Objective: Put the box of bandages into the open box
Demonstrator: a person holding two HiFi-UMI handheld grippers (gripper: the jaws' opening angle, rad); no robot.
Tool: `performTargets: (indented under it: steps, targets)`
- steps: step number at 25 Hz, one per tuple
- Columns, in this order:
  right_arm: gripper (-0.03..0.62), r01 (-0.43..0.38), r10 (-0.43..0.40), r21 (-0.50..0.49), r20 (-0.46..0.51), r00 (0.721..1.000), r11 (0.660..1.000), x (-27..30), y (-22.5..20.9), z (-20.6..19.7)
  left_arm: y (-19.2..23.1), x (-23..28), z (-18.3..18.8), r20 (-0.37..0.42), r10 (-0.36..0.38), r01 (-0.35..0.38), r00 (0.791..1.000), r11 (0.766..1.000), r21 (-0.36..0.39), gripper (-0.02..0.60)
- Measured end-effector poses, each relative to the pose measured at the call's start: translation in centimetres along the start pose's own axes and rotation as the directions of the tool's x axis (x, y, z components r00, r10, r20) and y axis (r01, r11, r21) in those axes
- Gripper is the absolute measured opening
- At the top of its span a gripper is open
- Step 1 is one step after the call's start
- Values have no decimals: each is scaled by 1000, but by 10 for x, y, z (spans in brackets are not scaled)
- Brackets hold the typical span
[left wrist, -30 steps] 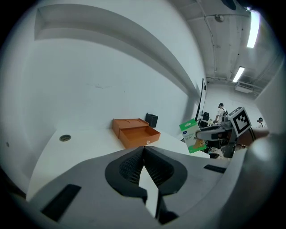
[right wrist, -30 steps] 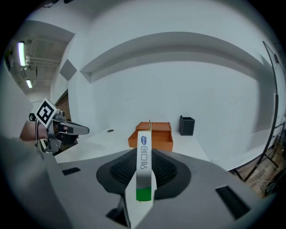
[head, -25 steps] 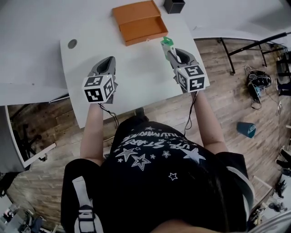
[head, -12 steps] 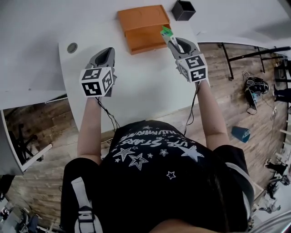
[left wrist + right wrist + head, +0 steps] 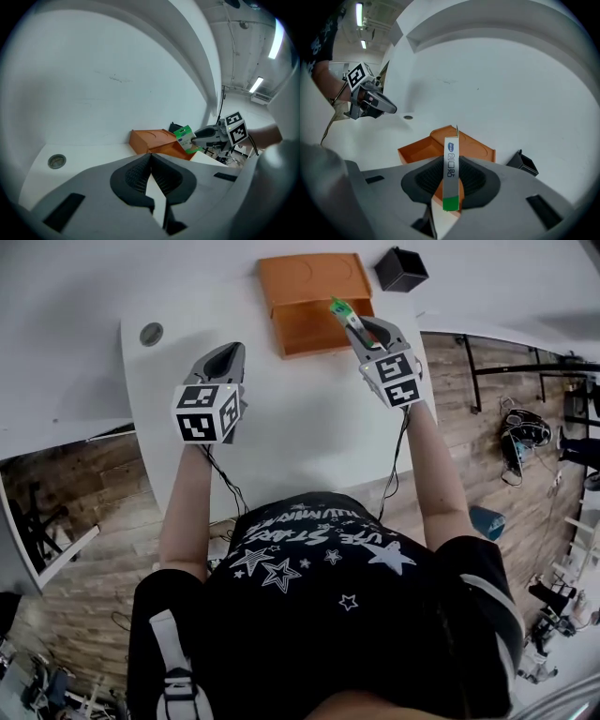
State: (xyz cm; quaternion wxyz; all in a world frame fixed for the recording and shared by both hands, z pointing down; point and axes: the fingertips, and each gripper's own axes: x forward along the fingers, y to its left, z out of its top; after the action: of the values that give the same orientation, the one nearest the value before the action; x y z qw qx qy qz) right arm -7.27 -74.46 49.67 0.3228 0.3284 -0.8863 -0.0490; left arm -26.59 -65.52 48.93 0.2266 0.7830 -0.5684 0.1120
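Note:
My right gripper (image 5: 354, 322) is shut on the green-and-white box of bandages (image 5: 341, 308), which stands on edge between the jaws (image 5: 450, 169). It hangs over the near right part of the open orange box (image 5: 319, 322), whose lid (image 5: 314, 277) lies flat behind it. From the left gripper view the box of bandages (image 5: 186, 138) shows just in front of the orange box (image 5: 154, 140). My left gripper (image 5: 227, 360) is shut with nothing in it, over the white table (image 5: 291, 418) to the left.
A small black square container (image 5: 400, 268) stands right of the orange lid. A round grey cable port (image 5: 151, 333) is set in the table's far left. The table's right edge drops to a wooden floor (image 5: 469, 427).
My right gripper has carried the box of bandages forward from the table's right side to over the orange box's near right part. The left gripper has hardly moved.

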Motion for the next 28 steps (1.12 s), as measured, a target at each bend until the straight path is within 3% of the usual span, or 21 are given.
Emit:
performTargets:
  steps: [8,16,28]
  targets:
    - [117,-73,65,-121,-71,995,990,52,17,-5,25,19,-11,-18,-1,0,1000,999,-41,20]
    - [117,-124,93,-269,-126,988,955,62,26,-9,30,19,-15,-27,3,-5,1000,997,-72,20]
    - [118,-89,56,-271,-126,990,959,60,23,-12,26,17,-15,-21,8,-9,1000,997,-81,20]
